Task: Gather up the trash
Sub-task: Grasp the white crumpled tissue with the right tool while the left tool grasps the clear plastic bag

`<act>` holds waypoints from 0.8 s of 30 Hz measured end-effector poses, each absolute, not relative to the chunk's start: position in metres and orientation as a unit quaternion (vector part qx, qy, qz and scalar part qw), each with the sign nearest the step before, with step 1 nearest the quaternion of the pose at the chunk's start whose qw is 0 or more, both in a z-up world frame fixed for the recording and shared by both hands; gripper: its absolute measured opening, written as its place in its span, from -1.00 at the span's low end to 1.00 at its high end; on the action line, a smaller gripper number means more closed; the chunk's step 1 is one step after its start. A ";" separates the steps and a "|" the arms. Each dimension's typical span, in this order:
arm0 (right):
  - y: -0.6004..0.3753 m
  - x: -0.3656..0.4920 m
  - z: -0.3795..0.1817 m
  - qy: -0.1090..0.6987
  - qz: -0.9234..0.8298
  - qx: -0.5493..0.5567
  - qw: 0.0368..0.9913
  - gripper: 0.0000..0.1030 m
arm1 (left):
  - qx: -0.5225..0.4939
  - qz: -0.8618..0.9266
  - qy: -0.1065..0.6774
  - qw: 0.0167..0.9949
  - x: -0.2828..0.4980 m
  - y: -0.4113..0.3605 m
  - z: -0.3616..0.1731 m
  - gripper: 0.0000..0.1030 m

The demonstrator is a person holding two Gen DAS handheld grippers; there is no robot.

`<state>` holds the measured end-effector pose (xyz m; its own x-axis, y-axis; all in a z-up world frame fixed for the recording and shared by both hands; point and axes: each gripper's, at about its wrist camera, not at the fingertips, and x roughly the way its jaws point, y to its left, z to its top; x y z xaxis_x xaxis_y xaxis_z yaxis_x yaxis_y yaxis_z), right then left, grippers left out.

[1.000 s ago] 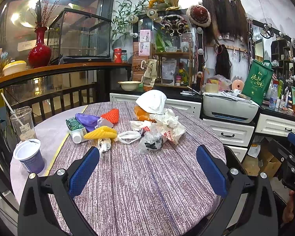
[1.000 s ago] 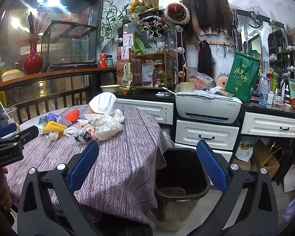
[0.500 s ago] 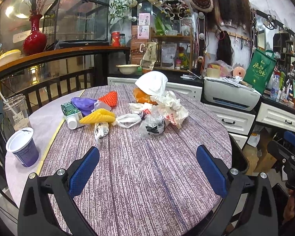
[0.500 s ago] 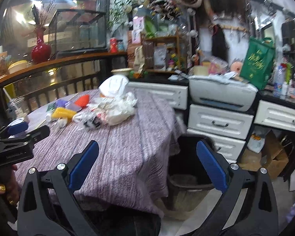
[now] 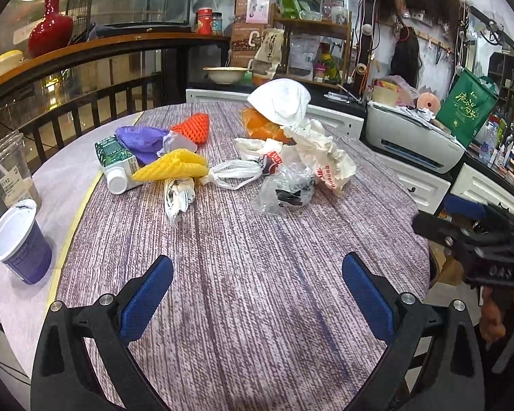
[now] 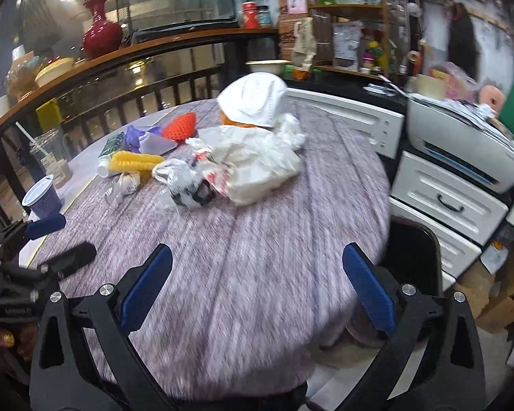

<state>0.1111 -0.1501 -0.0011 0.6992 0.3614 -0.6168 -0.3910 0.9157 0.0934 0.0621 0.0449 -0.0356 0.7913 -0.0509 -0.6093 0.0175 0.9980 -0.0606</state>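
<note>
Grippers come first in our view: the left hand-held gripper [image 5: 257, 281] and the right hand-held gripper [image 6: 257, 274] both hang over the near edge of the round surface [image 5: 257, 325], jaws spread wide, nothing between them. We judge this the approach step, with no piece yet picked up. Past the bare striped cloth lies the trash, bunched near the middle: a clear crumpled bag [image 5: 284, 191], a white paper wrapper [image 5: 325, 161], a yellow foam net [image 5: 171, 169], a small carton [image 5: 116, 161], an orange foam net [image 5: 192, 128] and a white mask [image 5: 281, 102] on top at the back. A purple cup [image 5: 17, 243] stands apart at the left edge. To the right, below the surface, sits the dark bin [image 6: 414, 257]. Next we must reach forward to the nearest piece, close on it, then carry it across to the bin.
</note>
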 end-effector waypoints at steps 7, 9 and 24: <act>-0.101 0.168 0.012 0.323 0.234 -0.057 0.915 0.85 | -0.025 -0.017 0.336 0.941 0.083 0.060 -0.027 0.90; -0.091 0.186 0.010 0.329 0.230 -0.065 0.914 0.73 | -0.026 -0.022 0.341 0.939 0.089 0.061 -0.026 0.90; -0.092 0.233 -0.006 0.380 0.250 -0.040 0.889 -0.77 | -0.009 -0.074 0.380 0.922 0.125 0.030 -0.033 0.90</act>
<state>0.2327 -0.0920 -0.0055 0.5855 0.4148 -0.6965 -0.4761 0.8713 0.1187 0.1251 0.0303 -0.0327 0.6997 -0.1428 -0.7001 0.1290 0.9890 -0.0728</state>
